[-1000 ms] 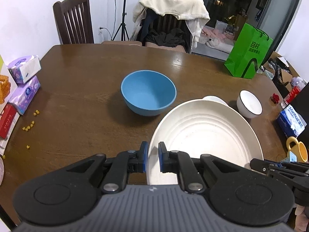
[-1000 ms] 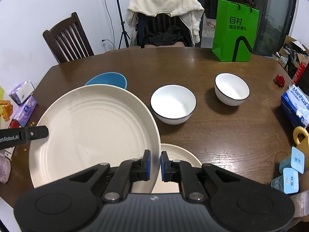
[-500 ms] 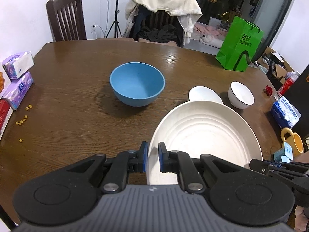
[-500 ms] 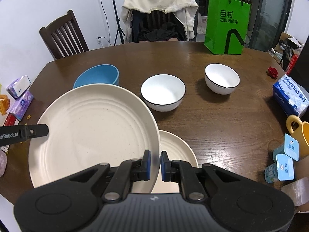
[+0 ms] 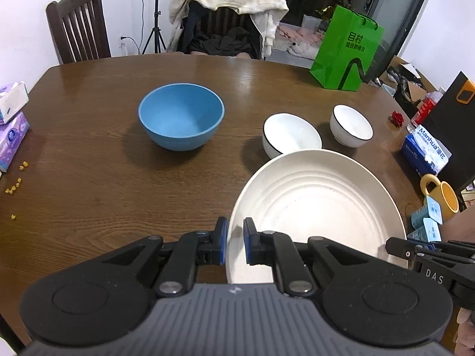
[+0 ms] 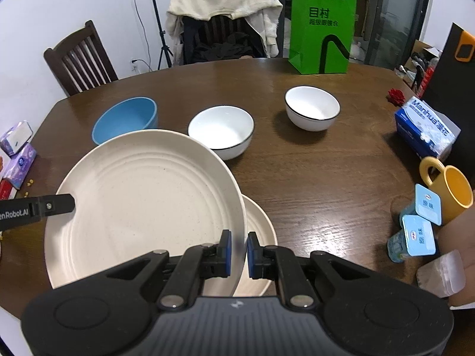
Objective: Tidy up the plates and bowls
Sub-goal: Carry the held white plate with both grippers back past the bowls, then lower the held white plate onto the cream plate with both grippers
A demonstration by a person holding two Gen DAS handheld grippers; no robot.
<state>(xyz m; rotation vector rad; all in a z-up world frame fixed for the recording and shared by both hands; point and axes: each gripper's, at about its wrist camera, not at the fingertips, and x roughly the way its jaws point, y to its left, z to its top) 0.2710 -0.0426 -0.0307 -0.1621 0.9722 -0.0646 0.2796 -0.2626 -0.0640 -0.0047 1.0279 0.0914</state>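
Note:
A large cream plate [image 5: 317, 207] [image 6: 148, 195] hangs tilted above the brown table [image 5: 89, 195], held by both grippers. My left gripper [image 5: 235, 231] is shut on its left rim, and my right gripper [image 6: 237, 246] is shut on its right rim. A smaller cream plate [image 6: 258, 231] lies on the table, partly under the held plate's right side. Farther back stand a blue bowl [image 5: 181, 115] [image 6: 127, 118] and two white black-rimmed bowls [image 5: 291, 133] [image 6: 221, 129], [image 5: 351, 126] [image 6: 311, 106], all upright and apart from each other.
A green paper bag [image 6: 322, 29] stands at the far edge. On the right are a yellow mug [image 6: 451, 190], small yoghurt cups [image 6: 415, 231] and a blue tissue box [image 6: 424, 127]. Tissue packs [image 5: 12, 136] and yellow crumbs [image 5: 14, 187] lie at the left. Chairs stand behind the table.
Both grippers have carried the large plate to the right and a little lower. The nearer white bowl and more of the small plate have come into sight.

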